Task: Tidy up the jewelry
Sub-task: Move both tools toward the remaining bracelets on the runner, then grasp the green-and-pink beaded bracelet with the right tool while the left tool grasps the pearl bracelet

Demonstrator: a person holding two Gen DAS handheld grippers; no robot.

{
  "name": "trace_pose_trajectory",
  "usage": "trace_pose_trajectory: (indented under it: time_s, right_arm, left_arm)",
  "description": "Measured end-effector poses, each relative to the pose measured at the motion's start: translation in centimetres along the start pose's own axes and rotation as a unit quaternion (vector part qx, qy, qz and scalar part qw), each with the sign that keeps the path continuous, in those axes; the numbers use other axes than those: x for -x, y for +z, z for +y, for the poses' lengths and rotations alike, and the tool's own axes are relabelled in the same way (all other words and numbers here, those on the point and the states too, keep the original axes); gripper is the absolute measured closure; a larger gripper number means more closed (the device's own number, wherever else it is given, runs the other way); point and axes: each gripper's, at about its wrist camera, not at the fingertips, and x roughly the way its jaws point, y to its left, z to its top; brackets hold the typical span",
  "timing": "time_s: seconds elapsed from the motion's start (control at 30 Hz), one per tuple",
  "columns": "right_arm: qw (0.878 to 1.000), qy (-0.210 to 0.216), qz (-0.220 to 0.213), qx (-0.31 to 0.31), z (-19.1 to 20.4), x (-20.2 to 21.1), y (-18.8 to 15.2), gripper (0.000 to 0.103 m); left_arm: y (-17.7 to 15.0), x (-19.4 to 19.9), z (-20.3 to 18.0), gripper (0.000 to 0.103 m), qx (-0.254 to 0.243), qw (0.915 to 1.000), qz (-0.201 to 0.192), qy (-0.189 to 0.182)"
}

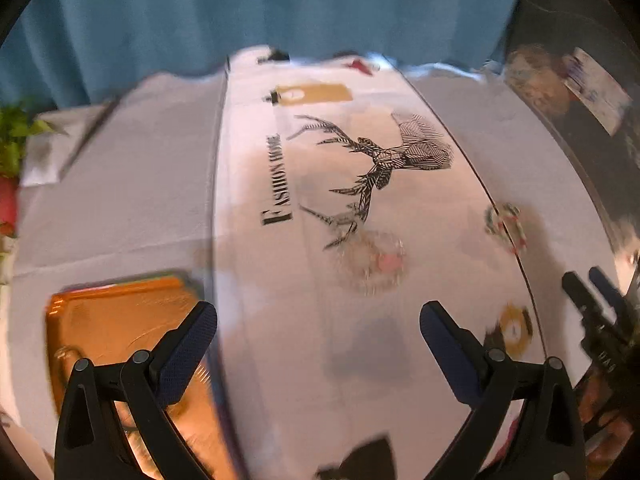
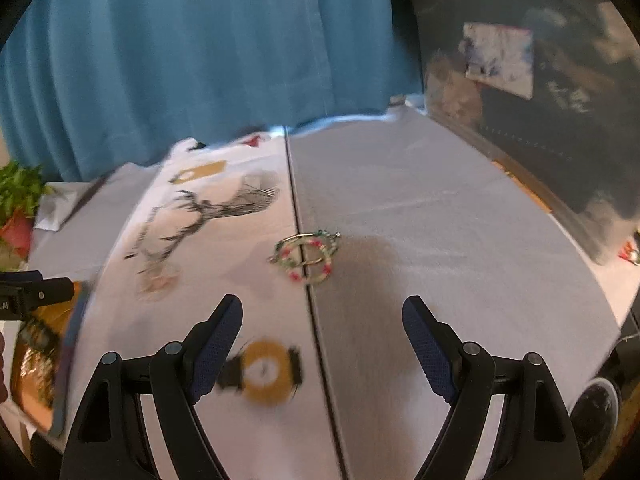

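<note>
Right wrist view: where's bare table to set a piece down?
Free: the grey cloth right of the dark seam, out to the dark bins. Also grey cloth left of the deer-print sheet, above the orange tray. Crowded: the seam itself, where the beaded bracelet lies; the clear bracelet sits on the print.
</note>
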Motion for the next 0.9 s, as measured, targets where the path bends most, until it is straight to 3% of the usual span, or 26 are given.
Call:
trace_pose_trajectory:
  time_s: [0.23,0.37,0.43,0.5,0.67,0.7,0.73,0.77,0.8,0.83,0.87,0.9]
  right_arm:
    - [0.999,-0.005,0.047,-0.015,-0.7,-7.8,2.1,0.021]
    - [0.997,-0.049,0.056,-0.007,-0.9,-9.7,2.5,0.021]
    - [0.996,-0.067,0.062,-0.002,-1.2,-10.2,2.3,0.021]
    - [0.993,-0.088,0.073,0.007,-1.6,-10.9,1.8,0.021]
    - [0.995,-0.076,0.068,0.0,-2.1,-10.7,1.6,0.021]
    - [0.995,-0.077,0.068,0.001,-2.0,-10.7,1.6,0.021]
    - [0.995,-0.077,0.068,0.003,-1.9,-10.7,1.7,0.022]
    - [0.995,-0.074,0.067,0.007,-1.8,-10.7,1.6,0.033]
    - [0.996,-0.059,0.064,0.013,-1.6,-10.5,1.7,0.046]
    - [0.997,-0.044,0.057,0.037,-0.9,-10.3,1.7,0.082]
    - [0.996,-0.033,0.059,0.056,-0.3,-10.2,1.6,0.096]
    - [0.995,-0.036,0.063,0.065,0.1,-10.1,1.6,0.096]
  left_arm:
    - [3.8,-5.9,0.8,0.002,0.049,0.9959,0.058,-0.047]
    - [4.9,-8.1,1.0,0.005,0.054,0.994,0.081,-0.05]
    - [5.1,-9.4,1.3,0.016,0.062,0.9921,0.099,-0.045]
    - [5.3,-9.4,1.1,0.015,0.055,0.9938,0.09,-0.034]
    - [5.3,-9.8,0.2,0.02,0.035,0.9948,0.096,-0.006]
    - [5.4,-9.7,0.1,0.032,0.033,0.9953,0.091,0.0]
    - [5.5,-9.4,0.0,0.061,0.028,0.996,0.084,0.004]
    - [5.9,-9.3,-0.3,0.083,0.019,0.9963,0.084,-0.005]
    - [6.1,-9.3,-0.3,0.096,0.015,0.9949,0.096,-0.028]
    - [6.3,-9.3,-0.1,0.099,0.023,0.9933,0.101,-0.051]
    - [6.4,-9.0,0.0,0.099,0.027,0.9934,0.098,-0.052]
    - [6.5,-8.5,0.2,0.099,0.025,0.9945,0.088,-0.049]
